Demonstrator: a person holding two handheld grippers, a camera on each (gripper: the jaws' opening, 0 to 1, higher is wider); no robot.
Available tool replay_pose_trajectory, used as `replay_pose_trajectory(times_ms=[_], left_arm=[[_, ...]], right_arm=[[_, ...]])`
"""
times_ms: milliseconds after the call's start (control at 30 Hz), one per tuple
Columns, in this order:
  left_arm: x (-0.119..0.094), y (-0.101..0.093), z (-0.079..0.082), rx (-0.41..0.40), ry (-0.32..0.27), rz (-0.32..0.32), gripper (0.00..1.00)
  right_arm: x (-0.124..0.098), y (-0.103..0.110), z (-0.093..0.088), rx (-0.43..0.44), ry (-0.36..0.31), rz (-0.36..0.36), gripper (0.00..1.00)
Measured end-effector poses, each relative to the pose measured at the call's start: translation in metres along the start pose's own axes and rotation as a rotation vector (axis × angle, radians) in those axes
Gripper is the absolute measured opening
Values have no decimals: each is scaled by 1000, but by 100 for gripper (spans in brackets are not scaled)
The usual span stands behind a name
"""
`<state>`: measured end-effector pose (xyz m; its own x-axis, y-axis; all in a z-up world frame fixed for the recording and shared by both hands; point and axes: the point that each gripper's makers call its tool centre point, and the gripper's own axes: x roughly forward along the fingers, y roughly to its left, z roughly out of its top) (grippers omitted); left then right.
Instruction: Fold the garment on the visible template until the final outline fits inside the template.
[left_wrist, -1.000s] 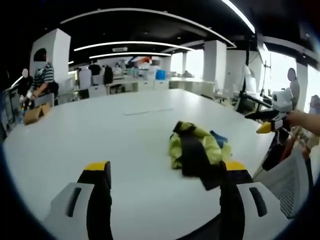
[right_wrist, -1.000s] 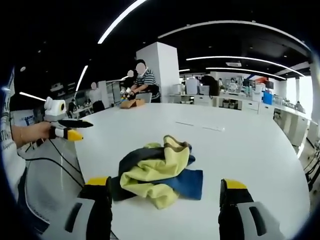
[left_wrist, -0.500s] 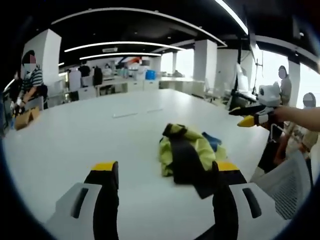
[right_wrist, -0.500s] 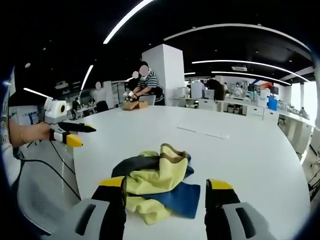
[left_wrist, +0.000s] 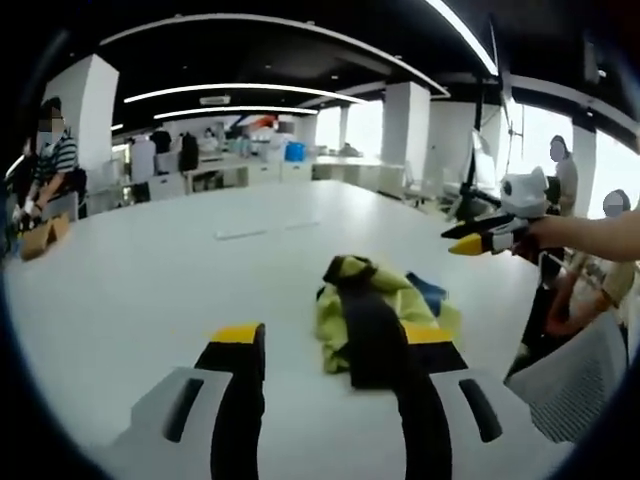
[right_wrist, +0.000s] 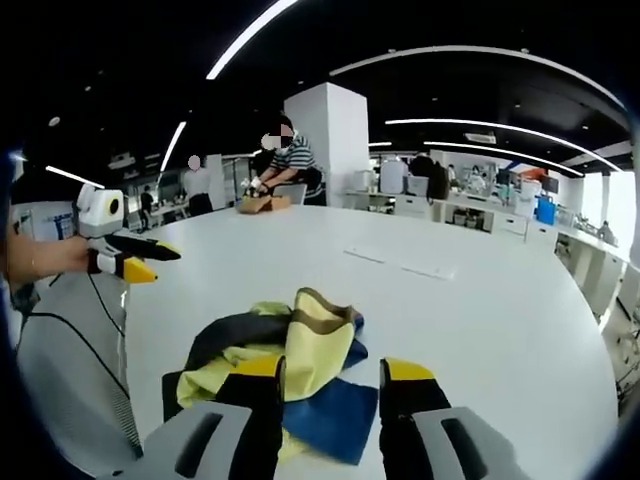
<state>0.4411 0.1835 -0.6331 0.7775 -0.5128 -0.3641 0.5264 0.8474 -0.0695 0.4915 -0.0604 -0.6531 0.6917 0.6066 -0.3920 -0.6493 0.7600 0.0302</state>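
My left tool (left_wrist: 325, 340) and right tool (right_wrist: 330, 372) are narrowly parted, holding nothing, near the crumpled garment (right_wrist: 285, 355) on the white desk (right_wrist: 480, 300).

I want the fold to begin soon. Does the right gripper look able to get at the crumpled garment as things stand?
Probably yes. The right gripper hangs over the garment, its jaws parted, with nothing between them and the cloth. The left gripper is held off to the side, clear of the heap on the white table.
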Motion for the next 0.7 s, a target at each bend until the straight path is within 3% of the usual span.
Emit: replay_pose_trajectory(times_ms=[700], left_arm=[[60, -13, -2, 32, 62, -97, 35]], right_arm=[[59, -31, -16, -66, 78, 29, 19]])
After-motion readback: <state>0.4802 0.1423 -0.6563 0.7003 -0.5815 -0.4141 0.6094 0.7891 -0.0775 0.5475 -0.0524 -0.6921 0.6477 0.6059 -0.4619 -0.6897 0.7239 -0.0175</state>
